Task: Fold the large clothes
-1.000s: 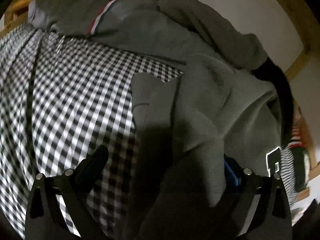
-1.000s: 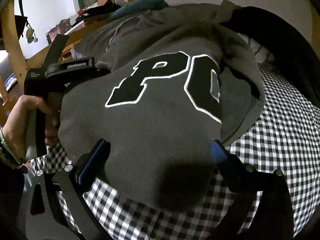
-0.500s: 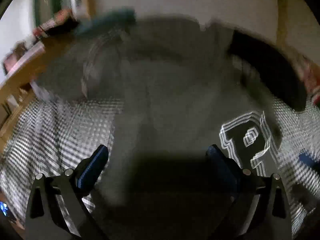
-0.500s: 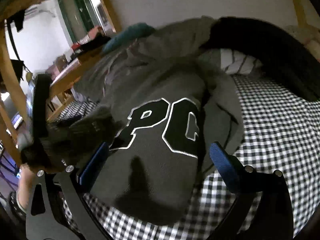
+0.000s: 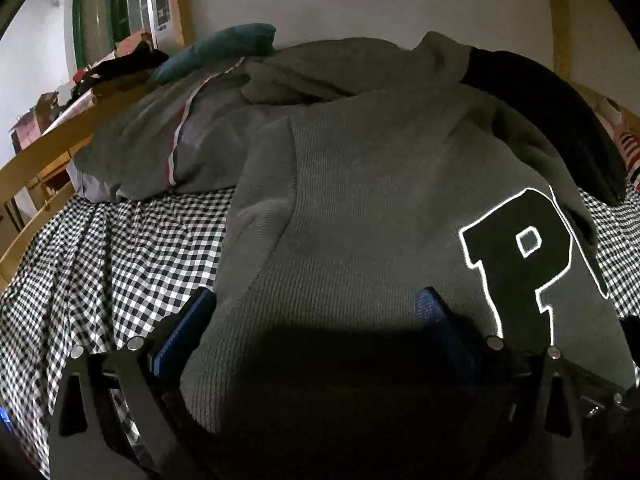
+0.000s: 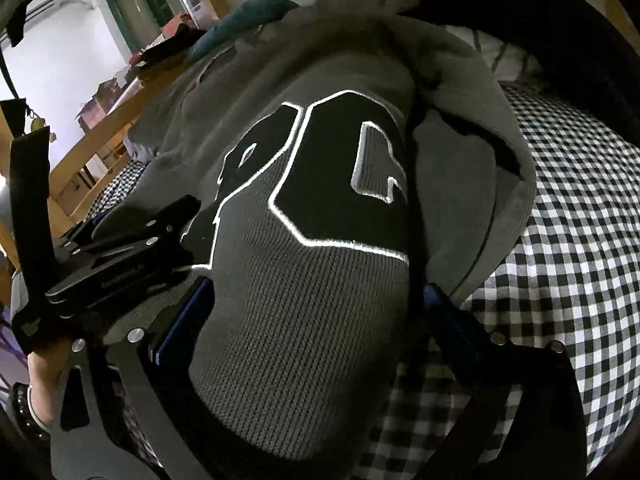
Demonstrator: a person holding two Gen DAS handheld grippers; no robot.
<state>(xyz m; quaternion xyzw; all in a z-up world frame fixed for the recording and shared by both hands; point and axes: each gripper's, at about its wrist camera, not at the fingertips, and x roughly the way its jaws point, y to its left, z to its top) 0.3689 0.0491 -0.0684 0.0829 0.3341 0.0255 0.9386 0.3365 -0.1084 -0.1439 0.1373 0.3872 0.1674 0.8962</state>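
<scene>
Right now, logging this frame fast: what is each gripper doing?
Left gripper: open, jaws spread over the grey sweatshirt, gripping nothing.
Right gripper: open, jaws spread either side of the sweatshirt's folded edge.

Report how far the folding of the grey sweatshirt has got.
Done: the grey sweatshirt looks doubled over itself on the checked sheet, lettering up. In hand: left gripper and right gripper both straddle its near edge, jaws open. Left: its right flap lies loose, and the striped grey garment behind is unfolded.
</scene>
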